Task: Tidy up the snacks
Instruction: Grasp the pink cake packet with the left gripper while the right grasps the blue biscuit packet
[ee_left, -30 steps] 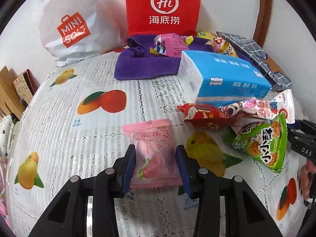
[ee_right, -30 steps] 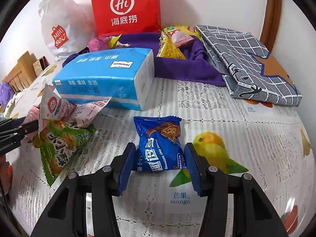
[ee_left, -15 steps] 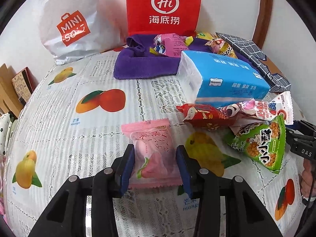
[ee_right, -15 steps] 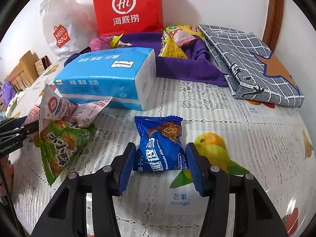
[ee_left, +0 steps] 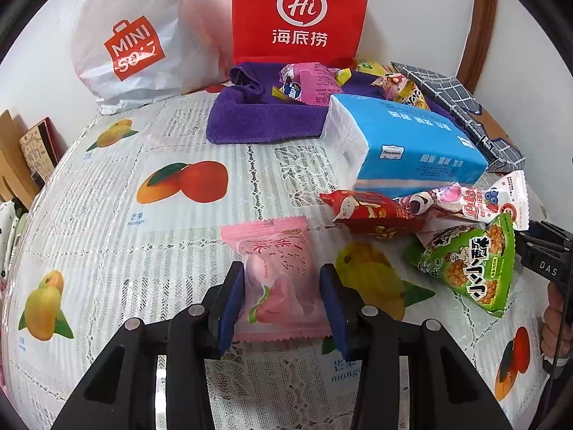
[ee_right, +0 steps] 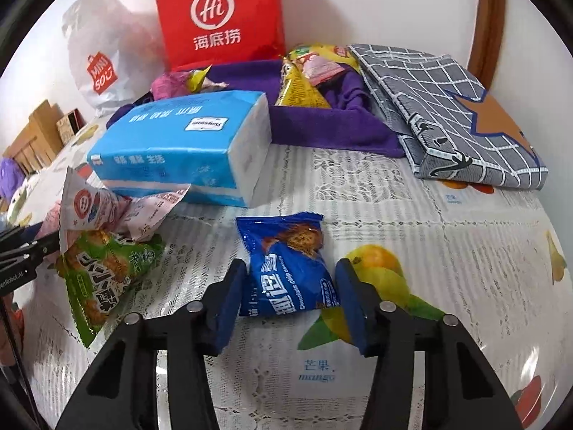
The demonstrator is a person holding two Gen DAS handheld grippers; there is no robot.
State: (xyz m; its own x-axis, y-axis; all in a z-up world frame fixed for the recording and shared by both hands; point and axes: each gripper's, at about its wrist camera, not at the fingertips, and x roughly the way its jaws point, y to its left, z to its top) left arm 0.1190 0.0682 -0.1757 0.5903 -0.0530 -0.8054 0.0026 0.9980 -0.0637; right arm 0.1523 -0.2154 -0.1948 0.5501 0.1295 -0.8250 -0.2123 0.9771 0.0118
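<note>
A pink peach snack packet [ee_left: 275, 251] lies flat on the fruit-print tablecloth [ee_left: 118, 243], and my left gripper [ee_left: 281, 286] is shut on its two long sides. In the right wrist view a blue chocolate-chip cookie packet [ee_right: 286, 251] rests on the cloth between the fingers of my right gripper [ee_right: 290, 279]. Those jaws are closing, and both pads touch the packet's edges. Between the two grippers lies a heap of a green snack packet [ee_left: 469, 265], a red packet [ee_left: 372, 211] and a white-pink packet [ee_left: 476, 204].
A blue tissue pack [ee_right: 179, 143] lies behind the heap. A purple towel [ee_left: 258, 118] at the back holds several more snacks. A red paper bag [ee_left: 301, 14] and a white plastic bag [ee_left: 136, 46] stand against the wall. A folded grey checked cloth [ee_right: 447, 107] lies at the right.
The right gripper's fingers spread slightly around the blue packet, then came back in. The left gripper and the pink packet stayed as they were.
</note>
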